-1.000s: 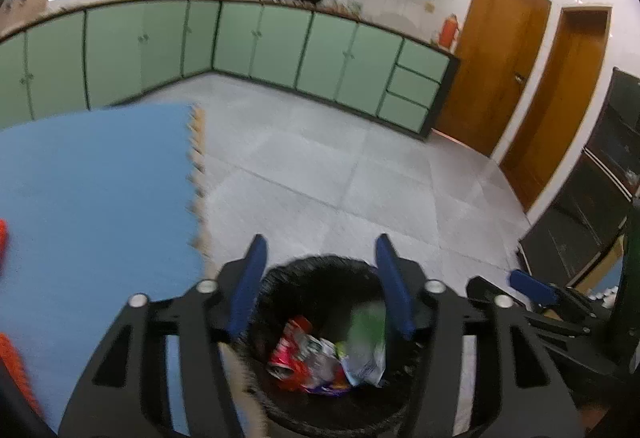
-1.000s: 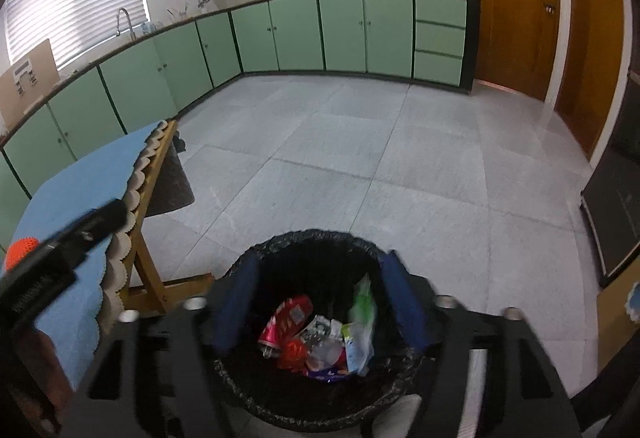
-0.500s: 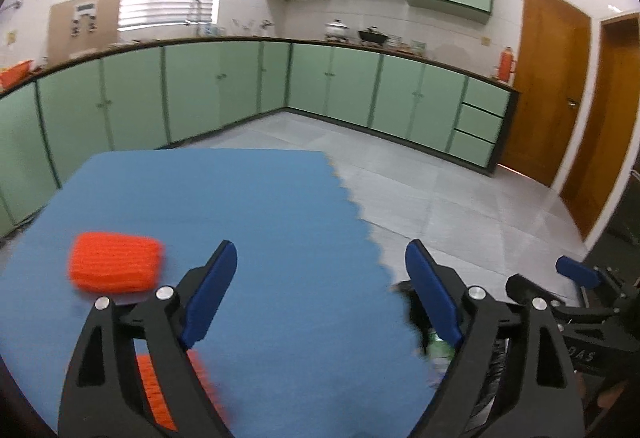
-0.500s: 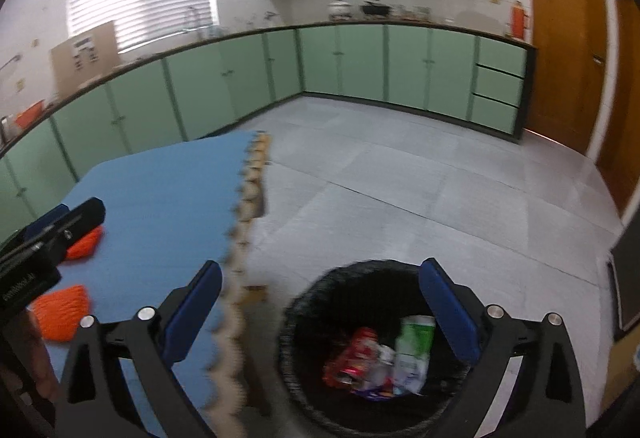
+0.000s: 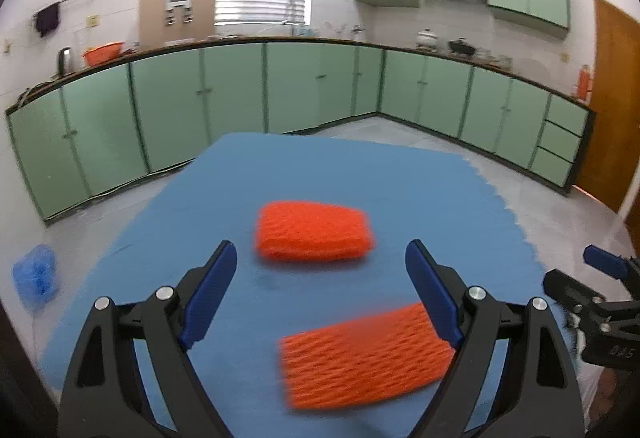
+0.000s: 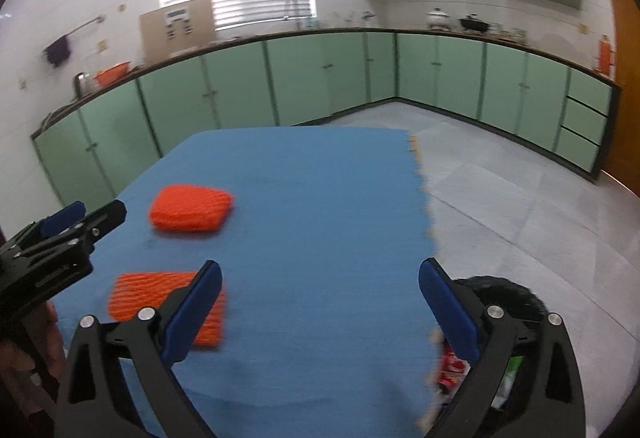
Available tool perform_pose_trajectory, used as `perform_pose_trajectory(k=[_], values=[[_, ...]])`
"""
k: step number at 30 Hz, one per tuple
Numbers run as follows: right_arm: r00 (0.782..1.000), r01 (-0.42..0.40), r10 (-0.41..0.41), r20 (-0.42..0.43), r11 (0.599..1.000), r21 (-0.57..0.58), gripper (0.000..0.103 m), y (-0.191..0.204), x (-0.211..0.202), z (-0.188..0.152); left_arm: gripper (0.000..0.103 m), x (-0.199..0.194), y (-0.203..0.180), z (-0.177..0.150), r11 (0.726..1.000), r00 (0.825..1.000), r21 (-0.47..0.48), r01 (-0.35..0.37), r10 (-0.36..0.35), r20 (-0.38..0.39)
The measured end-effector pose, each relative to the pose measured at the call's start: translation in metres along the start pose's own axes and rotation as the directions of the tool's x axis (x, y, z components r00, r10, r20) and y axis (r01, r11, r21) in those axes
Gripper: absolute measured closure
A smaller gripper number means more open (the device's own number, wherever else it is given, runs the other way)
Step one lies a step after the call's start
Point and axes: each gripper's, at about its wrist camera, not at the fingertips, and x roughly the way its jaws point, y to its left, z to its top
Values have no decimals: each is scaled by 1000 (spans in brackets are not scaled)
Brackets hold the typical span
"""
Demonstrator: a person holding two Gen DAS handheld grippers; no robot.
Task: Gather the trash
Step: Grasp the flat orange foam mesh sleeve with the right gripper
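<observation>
While some wrappers are already seen in the bin (image 6: pixel 516 292), two orange foam nets (image 5: pixel 314 231) (image 5: pixel 364 354) remain uncollected on the blue table (image 5: pixel 400 182), and both the left gripper (image 5: pixel 320 290) and right gripper (image 6: pixel 320 312) are held wide open and empty

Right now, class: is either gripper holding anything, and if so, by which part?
Nothing is held. The left gripper and right gripper are both open and empty; the two orange foam nets lie untouched on the blue mat.

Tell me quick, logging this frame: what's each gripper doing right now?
Left gripper: open, holding nothing, over the orange foam nets on the blue mat.
Right gripper: open, holding nothing.
</observation>
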Motion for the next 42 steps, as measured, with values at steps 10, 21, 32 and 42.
perform_pose_trajectory(k=[10,21,32,42], values=[[998,-60,58,-38,997,-56,6,61,29,-12,20,1,59,-17,994,995,-47,-96,95,-32],[988,-71,56,-142,992,-106,25,85,57,-33,20,5,82,-29,992,994,-80,-101,97,-47],[979,-102,75,-190,985,-138,69,93,58,-45,19,11,84,-30,991,993,-79,-107,102,-59],[985,-98,80,-155,989,-115,93,81,49,-32,19,17,72,-26,993,994,-66,-94,89,-66]])
